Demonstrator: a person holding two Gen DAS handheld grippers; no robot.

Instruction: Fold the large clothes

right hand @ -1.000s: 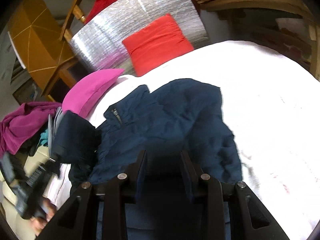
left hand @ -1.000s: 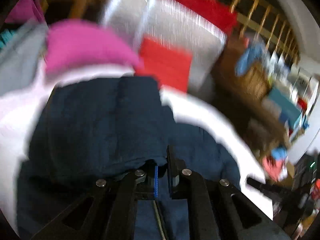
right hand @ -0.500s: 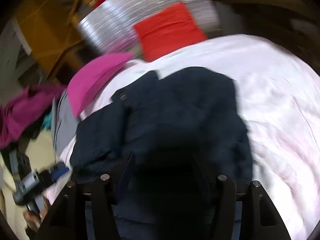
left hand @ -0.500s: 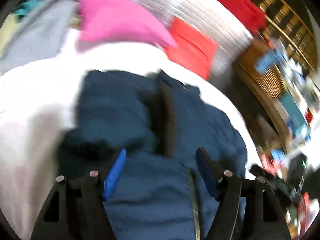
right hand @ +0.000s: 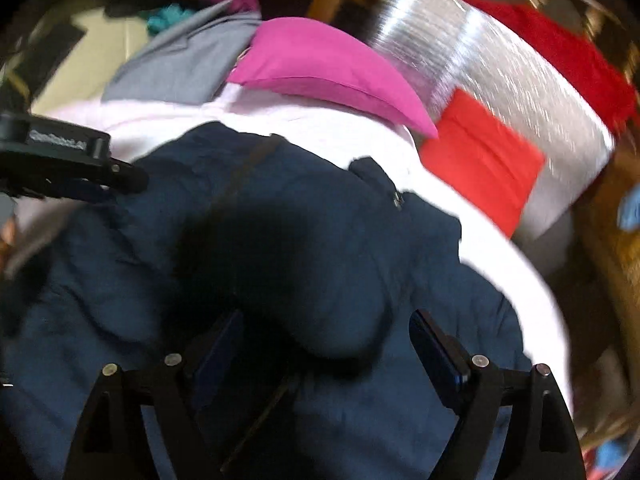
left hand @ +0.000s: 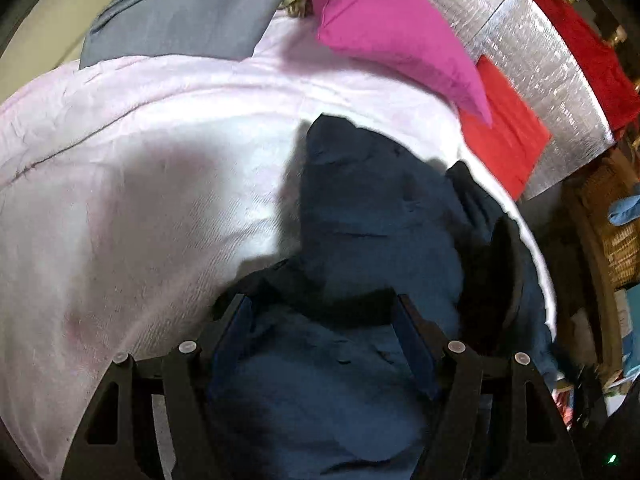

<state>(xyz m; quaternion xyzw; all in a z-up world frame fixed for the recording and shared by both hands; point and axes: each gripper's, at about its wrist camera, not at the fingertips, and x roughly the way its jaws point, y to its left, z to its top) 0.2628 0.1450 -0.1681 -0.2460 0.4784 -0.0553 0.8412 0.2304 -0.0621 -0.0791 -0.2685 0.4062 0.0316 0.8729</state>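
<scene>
A dark navy padded jacket [left hand: 372, 216] lies crumpled on a pale pink bed cover [left hand: 140, 168]. My left gripper [left hand: 322, 312] is open, jaws wide apart, hovering just above the jacket's near part, holding nothing. In the right wrist view the same jacket [right hand: 320, 240] fills the middle, its collar and zipper pull [right hand: 396, 200] toward the far right. My right gripper [right hand: 330, 328] is open and empty, low over a puffy fold. The left gripper's black body [right hand: 72, 160] shows at that view's left edge.
A magenta pillow [left hand: 392, 36] and a red cushion [left hand: 504, 136] lie at the bed's far side against a silver foil panel [left hand: 532, 56]. A grey garment [left hand: 192, 8] lies far left. A wicker basket [left hand: 616, 220] stands right of the bed.
My left gripper let go of the jacket fabric and opened wide, then swung left over the bed cover. My right gripper opened wider and moved lower and closer over the jacket.
</scene>
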